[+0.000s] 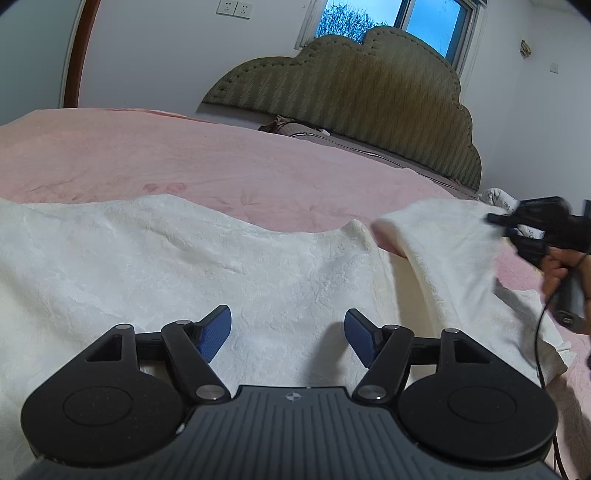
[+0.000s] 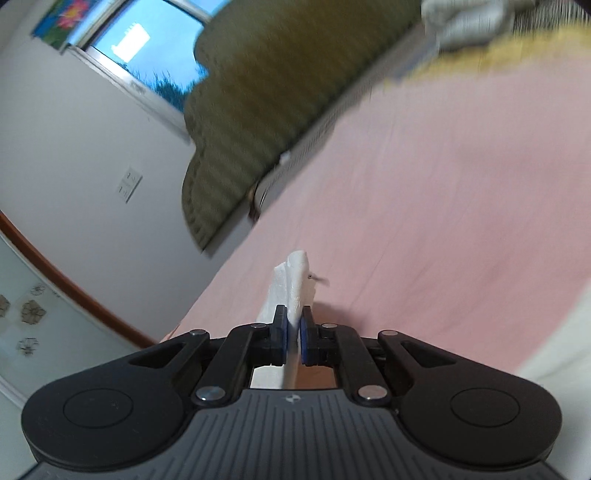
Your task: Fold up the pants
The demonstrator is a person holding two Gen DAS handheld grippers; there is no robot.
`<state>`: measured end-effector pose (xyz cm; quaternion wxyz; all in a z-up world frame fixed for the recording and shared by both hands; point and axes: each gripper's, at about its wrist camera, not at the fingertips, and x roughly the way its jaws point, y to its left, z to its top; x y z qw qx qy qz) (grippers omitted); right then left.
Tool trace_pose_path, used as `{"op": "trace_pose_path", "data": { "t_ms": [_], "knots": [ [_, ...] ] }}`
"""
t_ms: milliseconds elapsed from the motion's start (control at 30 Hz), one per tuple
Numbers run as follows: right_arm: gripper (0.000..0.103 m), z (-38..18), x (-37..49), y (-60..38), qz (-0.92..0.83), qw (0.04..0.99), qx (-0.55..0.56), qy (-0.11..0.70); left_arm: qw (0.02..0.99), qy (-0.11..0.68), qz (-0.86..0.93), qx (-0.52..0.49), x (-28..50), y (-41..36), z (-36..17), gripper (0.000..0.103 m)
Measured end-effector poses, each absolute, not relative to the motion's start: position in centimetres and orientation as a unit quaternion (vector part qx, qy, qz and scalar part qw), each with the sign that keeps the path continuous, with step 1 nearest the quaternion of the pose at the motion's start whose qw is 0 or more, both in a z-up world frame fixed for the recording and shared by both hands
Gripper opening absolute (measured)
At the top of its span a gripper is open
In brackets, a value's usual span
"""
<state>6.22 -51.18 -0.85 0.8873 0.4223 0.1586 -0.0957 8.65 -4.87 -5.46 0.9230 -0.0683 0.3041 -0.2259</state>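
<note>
White textured pants (image 1: 207, 258) lie spread across the pink bedspread (image 1: 184, 162). My left gripper (image 1: 288, 338) hovers low over the cloth, its blue pads wide apart with nothing between them. At the right of the left wrist view, my right gripper (image 1: 506, 225), held by a hand (image 1: 554, 269), lifts one edge of the pants (image 1: 443, 243) off the bed. In the right wrist view that gripper (image 2: 293, 341) is shut on a thin fold of the white cloth (image 2: 291, 288), which sticks up past the fingertips.
An olive padded headboard (image 1: 354, 96) stands at the far end of the bed, with a window (image 1: 388, 18) above it. A crumpled white cloth (image 1: 496, 197) lies by the headboard's right end. A black cable (image 1: 541, 332) hangs from the right gripper.
</note>
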Motion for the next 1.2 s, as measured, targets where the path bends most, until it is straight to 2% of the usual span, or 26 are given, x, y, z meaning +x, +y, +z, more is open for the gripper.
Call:
{"op": "trace_pose_path", "data": {
  "t_ms": [133, 267, 467, 633, 733, 833, 900, 967, 1200],
  "knots": [
    [0.007, 1.3, 1.8, -53.2, -0.127, 0.901, 0.382, 0.161, 0.924, 0.304, -0.224, -0.064, 8.7, -4.9, -5.4, 0.071],
    [0.007, 0.4, -1.5, -54.0, -0.170, 0.898, 0.359, 0.190, 0.925, 0.304, -0.222, -0.057, 8.6, -5.2, -5.4, 0.071],
    [0.008, -5.2, -4.5, -56.1, -0.192, 0.851, 0.431, 0.230, 0.927, 0.304, -0.216, -0.041, 8.4, -5.8, -5.4, 0.072],
    [0.012, -8.2, -4.6, -57.2, -0.125, 0.813, 0.533, 0.198, 0.929, 0.305, -0.210, -0.026, 8.4, -6.2, -5.4, 0.073],
    [0.012, -9.1, -3.8, -57.4, -0.107, 0.803, 0.556, 0.185, 0.931, 0.307, -0.195, -0.025, 8.1, -6.4, -4.9, 0.072],
    [0.012, -8.7, -3.4, -57.4, -0.109, 0.816, 0.540, 0.176, 0.911, 0.328, -0.236, -0.081, 8.0, -6.2, -3.8, 0.072],
    [0.007, -8.3, -3.7, -57.5, -0.110, 0.818, 0.541, 0.163, 0.888, 0.353, -0.281, -0.087, 7.9, -7.5, -3.1, 0.073],
    [0.006, -7.6, -4.1, -57.6, -0.104, 0.822, 0.541, 0.144, 0.878, 0.350, -0.322, -0.051, 7.2, -9.8, -2.3, 0.073],
    [0.006, -3.8, -5.1, -57.4, -0.073, 0.846, 0.518, 0.107, 0.863, 0.238, -0.425, 0.134, 1.3, -18.7, -1.5, 0.078]
  ]
}}
